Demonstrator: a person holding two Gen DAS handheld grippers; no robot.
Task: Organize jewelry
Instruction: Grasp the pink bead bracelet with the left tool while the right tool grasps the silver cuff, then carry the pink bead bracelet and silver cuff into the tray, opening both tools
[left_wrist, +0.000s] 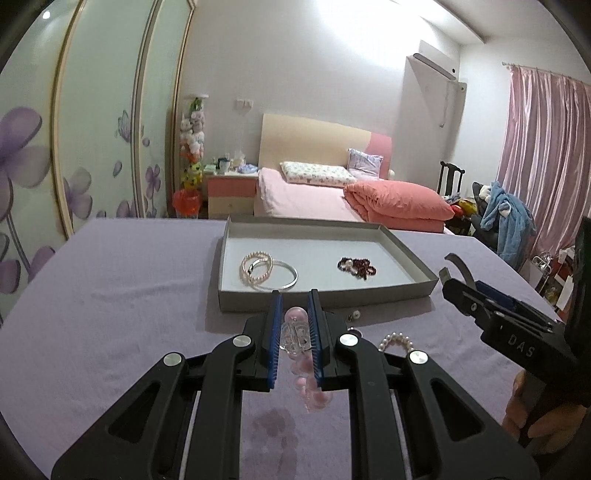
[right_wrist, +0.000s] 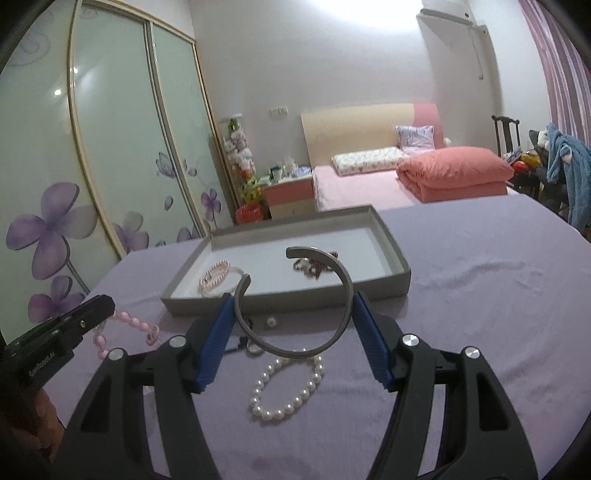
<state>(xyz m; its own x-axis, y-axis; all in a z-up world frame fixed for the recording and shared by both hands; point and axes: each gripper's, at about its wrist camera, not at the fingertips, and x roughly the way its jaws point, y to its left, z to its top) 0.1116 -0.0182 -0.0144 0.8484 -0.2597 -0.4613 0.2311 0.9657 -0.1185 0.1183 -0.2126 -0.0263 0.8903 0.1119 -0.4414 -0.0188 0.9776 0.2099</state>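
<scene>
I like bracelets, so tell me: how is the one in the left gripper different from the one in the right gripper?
The pink bead bracelet in the left gripper is a string of round pink beads that droops; the metal cuff in the right gripper is one stiff grey band with an open gap. The left pads sit close together; the right pads are spread wide. Both are clamped, outside the tray.

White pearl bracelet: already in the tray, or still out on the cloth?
Out. The white pearl bracelet lies on the purple cloth, nearer than the grey tray, below the right gripper.
</scene>
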